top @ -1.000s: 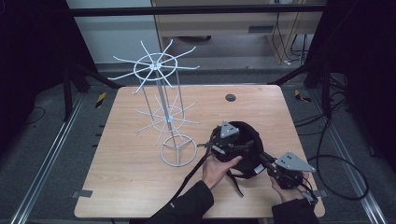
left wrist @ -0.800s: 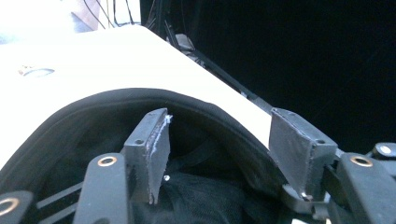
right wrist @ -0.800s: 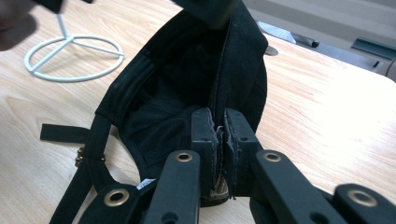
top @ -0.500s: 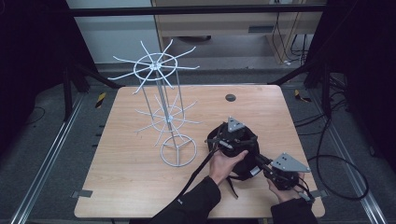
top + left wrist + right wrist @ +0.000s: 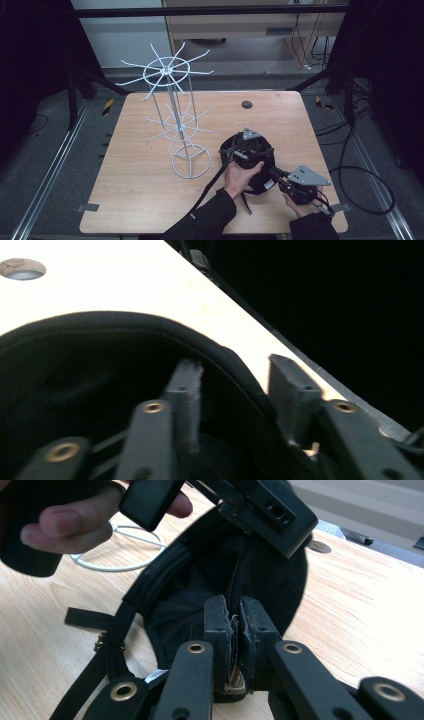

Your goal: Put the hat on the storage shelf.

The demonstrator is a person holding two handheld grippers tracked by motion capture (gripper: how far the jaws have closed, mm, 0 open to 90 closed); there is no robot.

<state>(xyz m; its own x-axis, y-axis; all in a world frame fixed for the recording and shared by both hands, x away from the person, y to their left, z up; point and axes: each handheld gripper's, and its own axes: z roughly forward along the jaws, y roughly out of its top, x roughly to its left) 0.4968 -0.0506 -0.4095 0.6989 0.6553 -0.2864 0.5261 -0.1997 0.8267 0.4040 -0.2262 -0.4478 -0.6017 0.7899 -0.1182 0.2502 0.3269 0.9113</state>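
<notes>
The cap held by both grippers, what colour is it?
The cap is plain black, seen best in the right gripper view.

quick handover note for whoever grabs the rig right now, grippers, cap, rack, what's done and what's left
Right gripper: shut on the black cap's rim, near the table's front right.
Left gripper: open, its fingers astride the cap's far rim, one inside, one outside, not clamped.
White wire rack: upright at table centre-left, nothing hung on it.
Done: cap pinched by one gripper.
Left: probably close the left gripper, lift the cap and hang it on the rack.
</notes>
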